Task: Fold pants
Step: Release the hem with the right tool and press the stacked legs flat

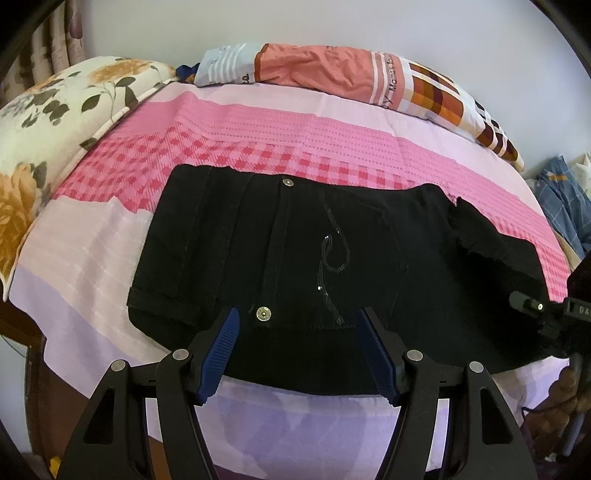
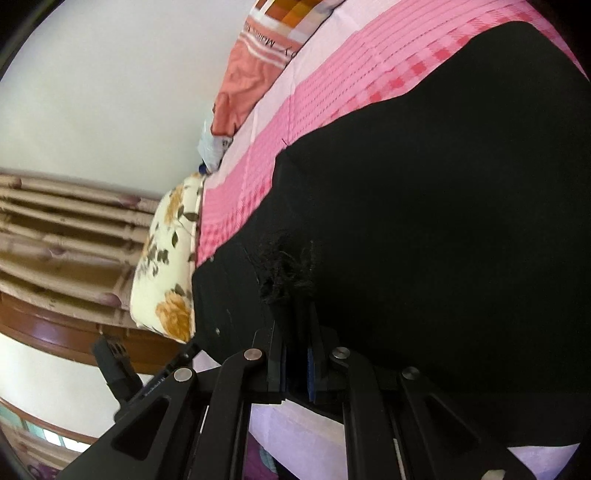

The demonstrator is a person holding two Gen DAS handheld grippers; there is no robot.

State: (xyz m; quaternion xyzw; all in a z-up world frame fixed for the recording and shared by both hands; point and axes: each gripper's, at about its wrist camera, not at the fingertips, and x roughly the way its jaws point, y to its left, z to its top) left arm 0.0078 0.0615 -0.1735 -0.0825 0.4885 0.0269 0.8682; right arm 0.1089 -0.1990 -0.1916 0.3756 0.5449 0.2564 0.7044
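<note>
Black pants [image 1: 295, 258] mid-frame on bed [image 1: 110, 236]. Left gripper [image 1: 298, 319] jaws wide, empty; right gripper [image 2: 295, 306] jaws pinched frayed hem. Risk: thin grip slipped, fold skewed.

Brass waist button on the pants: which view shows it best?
Left wrist view: the brass button sits clear on the black pants between the open left tongs. Right wrist view shows only dark fabric, no button.

Bed covered by pink and lilac checked sheet [image 1: 258, 122]. Floral pillow [image 1: 48, 122] at far left, yellow flowers, dark leaves. Orange, white and checked quilt [image 1: 332, 74] bunched along far edge against pale wall [image 1: 332, 22]. Striped curtain [image 2: 62, 229] left of pillow. Blue plaid cloth [image 1: 565, 206] off bed, far right.
</note>
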